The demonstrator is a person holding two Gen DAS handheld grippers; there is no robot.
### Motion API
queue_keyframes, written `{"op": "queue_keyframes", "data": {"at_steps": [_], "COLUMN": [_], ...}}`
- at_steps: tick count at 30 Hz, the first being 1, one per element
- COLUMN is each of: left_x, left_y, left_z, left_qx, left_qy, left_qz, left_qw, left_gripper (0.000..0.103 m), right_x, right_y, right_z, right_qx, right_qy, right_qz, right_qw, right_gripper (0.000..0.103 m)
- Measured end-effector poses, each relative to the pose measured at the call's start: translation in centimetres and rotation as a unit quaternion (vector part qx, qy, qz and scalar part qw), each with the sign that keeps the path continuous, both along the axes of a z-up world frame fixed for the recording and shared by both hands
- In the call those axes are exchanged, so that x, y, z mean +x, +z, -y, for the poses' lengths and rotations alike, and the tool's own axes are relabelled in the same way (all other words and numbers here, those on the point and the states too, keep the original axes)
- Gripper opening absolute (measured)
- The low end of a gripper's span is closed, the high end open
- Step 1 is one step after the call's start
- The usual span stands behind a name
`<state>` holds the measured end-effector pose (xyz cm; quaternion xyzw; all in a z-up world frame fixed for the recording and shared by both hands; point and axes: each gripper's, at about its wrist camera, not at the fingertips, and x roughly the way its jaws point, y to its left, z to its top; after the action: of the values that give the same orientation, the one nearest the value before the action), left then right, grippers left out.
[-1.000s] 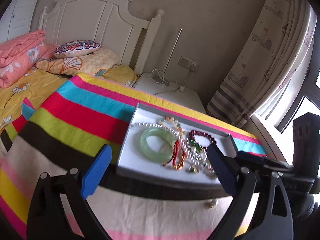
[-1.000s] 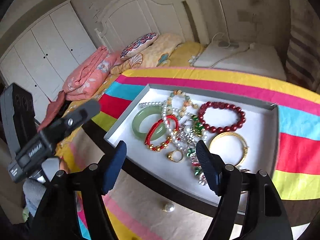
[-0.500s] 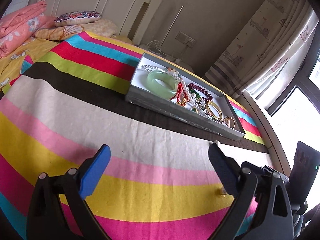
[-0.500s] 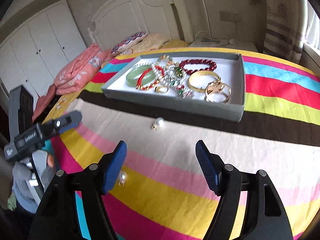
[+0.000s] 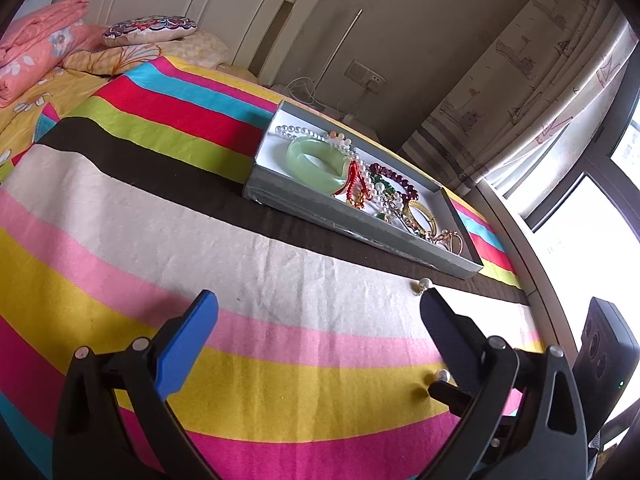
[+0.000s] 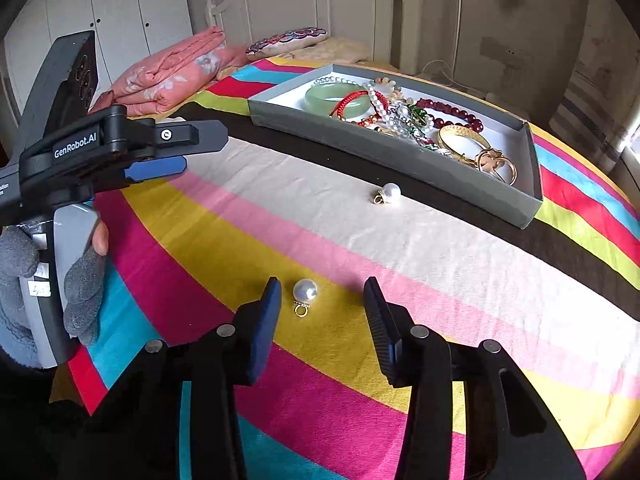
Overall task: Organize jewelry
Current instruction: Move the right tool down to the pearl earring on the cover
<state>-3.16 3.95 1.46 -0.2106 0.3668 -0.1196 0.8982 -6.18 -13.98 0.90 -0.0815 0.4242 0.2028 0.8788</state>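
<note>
The striped blanket [image 6: 460, 264] is spreading across the bed, and the grey tray [image 6: 400, 152] of jewelry is sitting on its dark stripe, holding a green bangle [image 6: 338, 98], red beads, a pearl strand and gold rings. The right gripper [image 6: 322, 304] is pointing steeply down at the yellow stripe; its jaws have just been closing and are standing partly apart around a loose pearl pendant [image 6: 305, 292], which is lying on the cloth nearer the left pad without either pad pressing it. A second pearl pendant [image 6: 390, 193] is resting on the cream stripe just in front of the tray. Only the right wrist view is showing the left gripper's [image 6: 156, 168] side profile and the gloved hand [image 6: 48, 280] wrapping its handle, its fingers looking nearly together from that angle. The left wrist view is showing the left gripper [image 5: 320, 320] with jaws wide and empty over the pink stripe, tilted moderately downward, plus the curtain [image 5: 520, 92] and window, which the other view barely catches.
</note>
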Motion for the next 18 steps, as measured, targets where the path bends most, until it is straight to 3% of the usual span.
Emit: {"op": "queue_keyframes", "data": {"at_steps": [14, 18], "left_x": [-0.48, -0.43], "left_y": [0.12, 0.10], "left_z": [0.13, 0.10], "left_qx": [-0.006, -0.005], "left_qy": [-0.004, -0.004], "left_qz": [0.008, 0.007], "left_qw": [0.9999, 0.9999], "left_gripper": [0.100, 0.100], "right_x": [0.12, 0.08], "right_y": [-0.12, -0.01], "right_z": [-0.38, -0.15], "right_qx": [-0.016, -0.019], "right_qy": [-0.007, -0.019], "right_qz": [0.003, 0.007], "right_qw": [1.000, 1.000], "right_gripper": [0.047, 0.038]}}
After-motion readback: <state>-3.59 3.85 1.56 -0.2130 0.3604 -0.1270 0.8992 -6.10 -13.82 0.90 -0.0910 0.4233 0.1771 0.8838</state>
